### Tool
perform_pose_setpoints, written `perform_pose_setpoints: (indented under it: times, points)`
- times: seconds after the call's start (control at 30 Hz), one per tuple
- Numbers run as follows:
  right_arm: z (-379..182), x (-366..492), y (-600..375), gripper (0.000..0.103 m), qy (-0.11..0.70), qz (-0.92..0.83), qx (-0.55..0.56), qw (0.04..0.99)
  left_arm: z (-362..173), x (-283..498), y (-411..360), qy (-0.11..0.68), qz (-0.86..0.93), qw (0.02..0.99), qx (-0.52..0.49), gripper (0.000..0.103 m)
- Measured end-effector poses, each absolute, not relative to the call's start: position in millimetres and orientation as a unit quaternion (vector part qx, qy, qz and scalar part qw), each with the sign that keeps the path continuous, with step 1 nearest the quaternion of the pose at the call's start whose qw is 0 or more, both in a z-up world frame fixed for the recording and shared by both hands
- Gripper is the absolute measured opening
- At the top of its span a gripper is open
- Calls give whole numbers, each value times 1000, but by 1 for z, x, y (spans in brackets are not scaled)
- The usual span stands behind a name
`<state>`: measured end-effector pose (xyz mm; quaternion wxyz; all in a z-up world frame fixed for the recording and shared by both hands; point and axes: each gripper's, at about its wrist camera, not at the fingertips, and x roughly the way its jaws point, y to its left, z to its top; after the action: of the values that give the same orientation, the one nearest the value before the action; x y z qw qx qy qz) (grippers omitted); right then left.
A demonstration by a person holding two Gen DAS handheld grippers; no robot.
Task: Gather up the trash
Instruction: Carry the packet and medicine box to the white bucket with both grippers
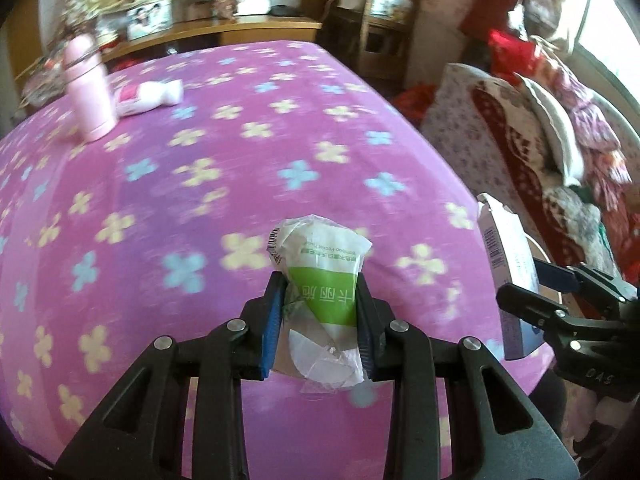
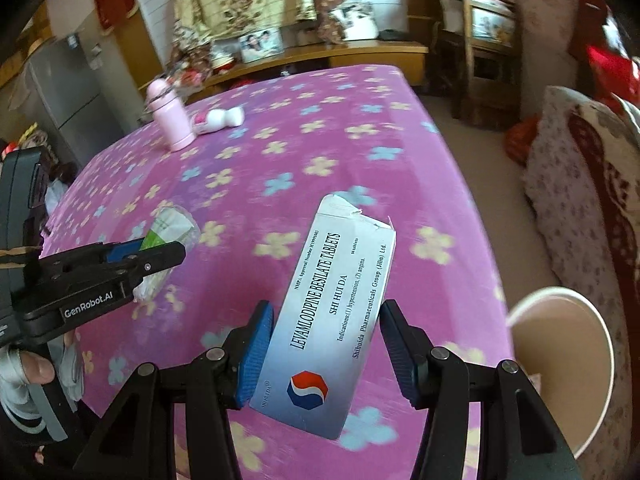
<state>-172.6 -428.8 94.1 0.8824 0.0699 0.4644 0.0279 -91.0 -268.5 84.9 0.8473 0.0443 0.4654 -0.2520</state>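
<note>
My left gripper (image 1: pixel 320 292) is shut on a crumpled white and green tissue packet (image 1: pixel 320 268), held above the pink flowered tablecloth (image 1: pixel 200 184). It also shows in the right wrist view (image 2: pixel 168 228), in the left gripper (image 2: pixel 160 254). My right gripper (image 2: pixel 326 320) is shut on a white and grey medicine box (image 2: pixel 324 320) with a torn top flap. The box also shows at the right of the left wrist view (image 1: pixel 508 264), in the right gripper (image 1: pixel 532 284).
A white round bin (image 2: pixel 560 364) stands off the table's right edge. A pink flask (image 1: pixel 90 88) stands and a white and pink bottle (image 1: pixel 148 96) lies at the far left of the table. A sofa with pillows (image 1: pixel 540 140) is on the right.
</note>
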Motion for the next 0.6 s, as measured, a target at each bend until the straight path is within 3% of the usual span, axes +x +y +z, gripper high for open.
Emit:
perform_pose_setpoints:
  times: [0.6]
  points:
    - [89, -241, -551, 53, 459, -69, 122, 877, 80, -134, -419, 462, -337, 814, 106, 30]
